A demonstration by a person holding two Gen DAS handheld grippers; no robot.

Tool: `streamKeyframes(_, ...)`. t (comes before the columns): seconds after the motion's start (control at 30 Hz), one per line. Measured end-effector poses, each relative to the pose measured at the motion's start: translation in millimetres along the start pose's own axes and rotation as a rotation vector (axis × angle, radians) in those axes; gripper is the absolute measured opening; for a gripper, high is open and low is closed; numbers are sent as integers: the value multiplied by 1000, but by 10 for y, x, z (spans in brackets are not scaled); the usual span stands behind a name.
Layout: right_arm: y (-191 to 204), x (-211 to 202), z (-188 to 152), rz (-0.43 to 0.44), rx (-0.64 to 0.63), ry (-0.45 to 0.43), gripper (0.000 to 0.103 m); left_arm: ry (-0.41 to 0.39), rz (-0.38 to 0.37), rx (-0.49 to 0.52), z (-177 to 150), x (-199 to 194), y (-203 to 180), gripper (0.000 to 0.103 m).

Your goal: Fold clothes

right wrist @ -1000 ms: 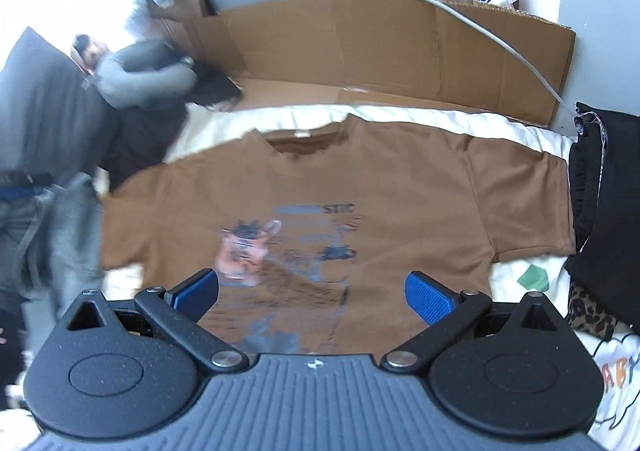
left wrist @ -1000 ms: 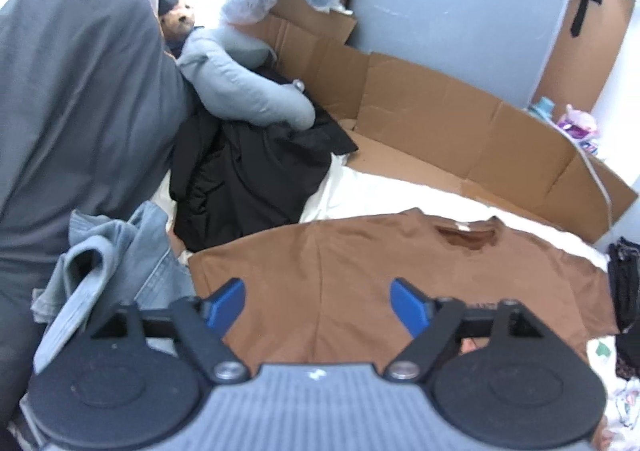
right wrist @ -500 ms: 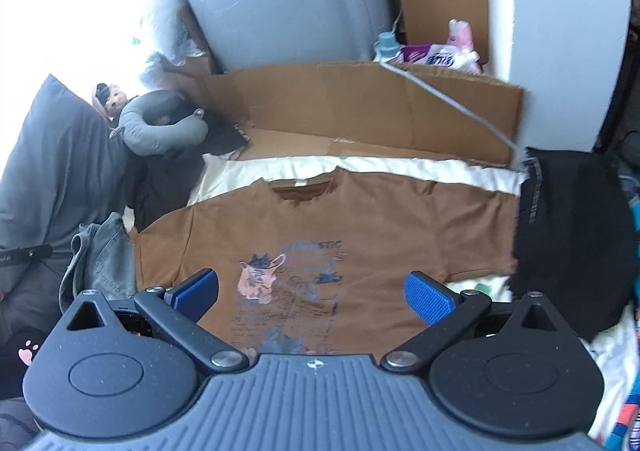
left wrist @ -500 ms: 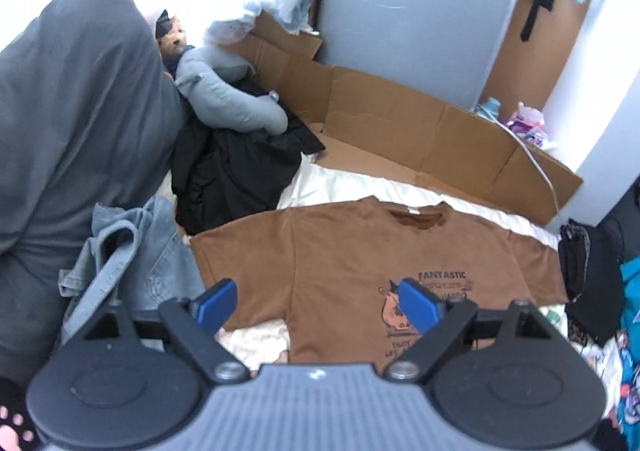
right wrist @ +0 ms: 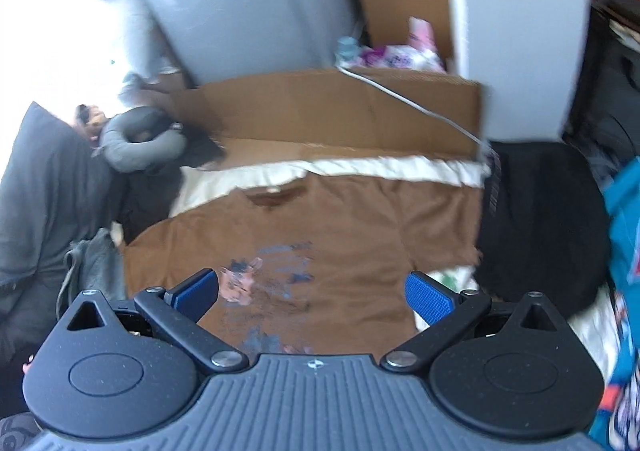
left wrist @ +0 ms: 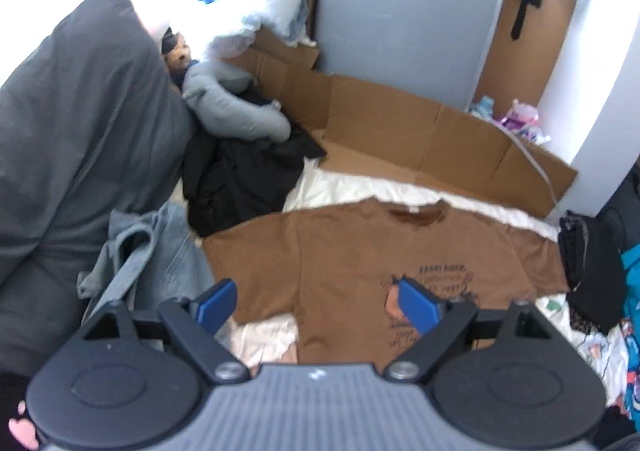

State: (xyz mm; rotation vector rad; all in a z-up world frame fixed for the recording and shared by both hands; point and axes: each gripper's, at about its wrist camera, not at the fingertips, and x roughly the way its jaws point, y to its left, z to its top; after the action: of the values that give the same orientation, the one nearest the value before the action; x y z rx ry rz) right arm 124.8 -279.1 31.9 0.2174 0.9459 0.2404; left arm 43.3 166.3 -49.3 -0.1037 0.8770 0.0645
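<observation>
A brown T-shirt (left wrist: 344, 251) with a printed picture on its chest lies spread flat, front up, on a cream sheet (left wrist: 348, 187). In the right wrist view the same T-shirt (right wrist: 352, 223) fills the middle, blurred. My left gripper (left wrist: 316, 303) hangs well above the shirt's left half, open, with nothing between its blue pads (left wrist: 416, 305). Over the shirt's lower chest my right gripper (right wrist: 314, 293) is also high up and open, and it holds nothing.
A grey pillow (left wrist: 72, 139), a denim garment (left wrist: 152, 251) and black clothes (left wrist: 244, 179) lie to the left. Folded cardboard (left wrist: 420, 139) lines the far side. A black garment (right wrist: 536, 223) and teal cloth (right wrist: 624, 235) lie at the right.
Both grippers have risen and drawn back from the shirt, so more of the room shows around it. Their jaws stay wide apart. The shirt has not moved.
</observation>
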Motion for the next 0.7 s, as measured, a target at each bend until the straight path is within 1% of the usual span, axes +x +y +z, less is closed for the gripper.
streamKeyframes(0.1,-56,-28,-119,0,-15,-2,102,18,-5,13,-195,26,7,90)
streamKeyframes(0.17,-77,-55,-202,-20,-38,-10,102,8,6,22,-331,20,27,90)
streamKeyframes(0.2,-92,-86,-239,-31,-35,-14,102,8,13,20,-399,11,39,90)
streamKeyframes(0.27,-137,-159,-299,-36,-12,-20,102,34,19,-13,-543,-10,80,90)
streamKeyframes(0.33,-161,-213,-343,-21,-5,-24,102,51,6,-38,-677,-27,115,90)
streamKeyframes(0.4,-157,-206,-390,-37,-30,-25,102,48,20,-18,-818,-32,99,90)
streamKeyframes(0.47,-165,-175,-449,-50,-36,-19,102,53,37,-21,-944,-33,98,88)
streamKeyframes(0.53,-178,-151,-505,-43,-37,-18,102,62,29,-52,-1077,-46,135,85)
streamKeyframes(0.6,-190,-135,-555,-19,-56,-28,102,64,21,-74,-1180,-64,184,85)
streamKeyframes(0.7,-238,-113,-597,-11,-56,-33,102,65,28,-98,-1316,-90,260,84)
